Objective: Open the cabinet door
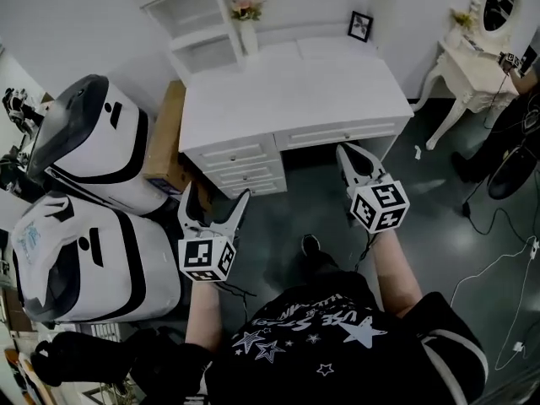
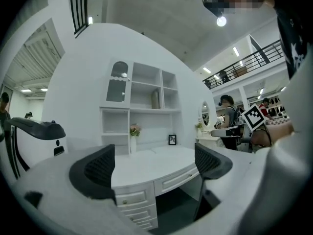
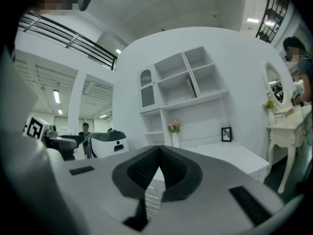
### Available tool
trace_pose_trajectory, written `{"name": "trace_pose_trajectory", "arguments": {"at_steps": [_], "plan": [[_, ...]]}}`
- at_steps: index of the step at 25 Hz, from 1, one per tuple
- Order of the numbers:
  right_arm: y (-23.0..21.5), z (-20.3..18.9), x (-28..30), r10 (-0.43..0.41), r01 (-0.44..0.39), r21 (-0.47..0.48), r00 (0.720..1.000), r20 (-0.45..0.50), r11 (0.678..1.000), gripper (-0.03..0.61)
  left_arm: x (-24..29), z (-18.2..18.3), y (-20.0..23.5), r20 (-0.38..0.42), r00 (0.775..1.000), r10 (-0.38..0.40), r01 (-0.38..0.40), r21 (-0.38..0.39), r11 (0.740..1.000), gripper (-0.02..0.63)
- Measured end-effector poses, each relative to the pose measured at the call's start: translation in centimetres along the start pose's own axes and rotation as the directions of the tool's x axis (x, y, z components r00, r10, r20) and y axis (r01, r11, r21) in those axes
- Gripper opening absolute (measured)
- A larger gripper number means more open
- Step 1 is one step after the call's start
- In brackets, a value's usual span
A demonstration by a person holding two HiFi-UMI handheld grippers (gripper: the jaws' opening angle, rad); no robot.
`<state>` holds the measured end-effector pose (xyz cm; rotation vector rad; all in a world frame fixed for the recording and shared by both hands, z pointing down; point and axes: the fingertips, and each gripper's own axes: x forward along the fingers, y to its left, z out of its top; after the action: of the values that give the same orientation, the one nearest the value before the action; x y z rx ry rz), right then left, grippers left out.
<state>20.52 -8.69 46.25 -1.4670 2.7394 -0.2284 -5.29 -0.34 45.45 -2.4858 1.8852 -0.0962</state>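
A white desk (image 1: pixel 295 83) with a shelf hutch (image 1: pixel 198 24) stands ahead of me across dark floor. The hutch's small arched cabinet door (image 2: pixel 119 82) is at its upper left and is closed; the right gripper view also shows this door (image 3: pixel 145 88). My left gripper (image 1: pixel 215 197) is held level in front of the desk's drawer stack (image 1: pixel 245 169), well short of it, jaws wide open with nothing between them (image 2: pixel 152 163). My right gripper (image 1: pixel 348 152) points at the desk's middle drawer (image 1: pixel 342 133), its pads (image 3: pixel 168 173) pressed together on nothing.
Two white pod-shaped machines (image 1: pixel 93 142) (image 1: pixel 84 260) and a cardboard box (image 1: pixel 164 137) crowd the left side. A vase of flowers (image 1: pixel 246 7) and a picture frame (image 1: pixel 360 25) sit on the desk. A dressing table with mirror (image 1: pixel 472 57), a person (image 1: pixel 515 133) and floor cables (image 1: pixel 498 268) are at right.
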Motion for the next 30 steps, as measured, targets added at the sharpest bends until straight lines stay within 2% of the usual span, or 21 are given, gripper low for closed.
{"name": "trace_pose_trajectory", "arguments": {"at_steps": [7,13,20,25,30], "plan": [[-7.2,2.7,7.7,0.013,-0.013,-0.036,1.000,-0.005,0.999,0.006,11.3,2.3,0.7,0.024,1.000,-0.010,0.009,0.021,1.000,0.497],[-10.3,4.9,15.6,0.089,-0.089,-0.065,0.996,0.000,0.994,0.006,18.2,4.3,4.2,0.058,0.997,0.051,-0.053,0.046,0.998,0.497],[-10.1,6.8,23.4,0.216,-0.216,-0.122,0.976,-0.008,0.969,0.006,22.0,4.6,7.1,0.054,0.991,0.119,-0.122,0.046,0.992,0.495],[-8.7,8.8,27.7,0.276,-0.271,-0.157,0.961,0.011,0.950,0.006,24.0,6.6,9.0,0.086,0.991,0.107,-0.112,0.064,0.992,0.494],[-7.7,12.2,31.2,0.298,-0.283,-0.229,0.954,0.030,0.931,0.006,26.9,10.7,11.5,0.153,0.986,0.067,-0.087,0.125,0.988,0.494]]}}
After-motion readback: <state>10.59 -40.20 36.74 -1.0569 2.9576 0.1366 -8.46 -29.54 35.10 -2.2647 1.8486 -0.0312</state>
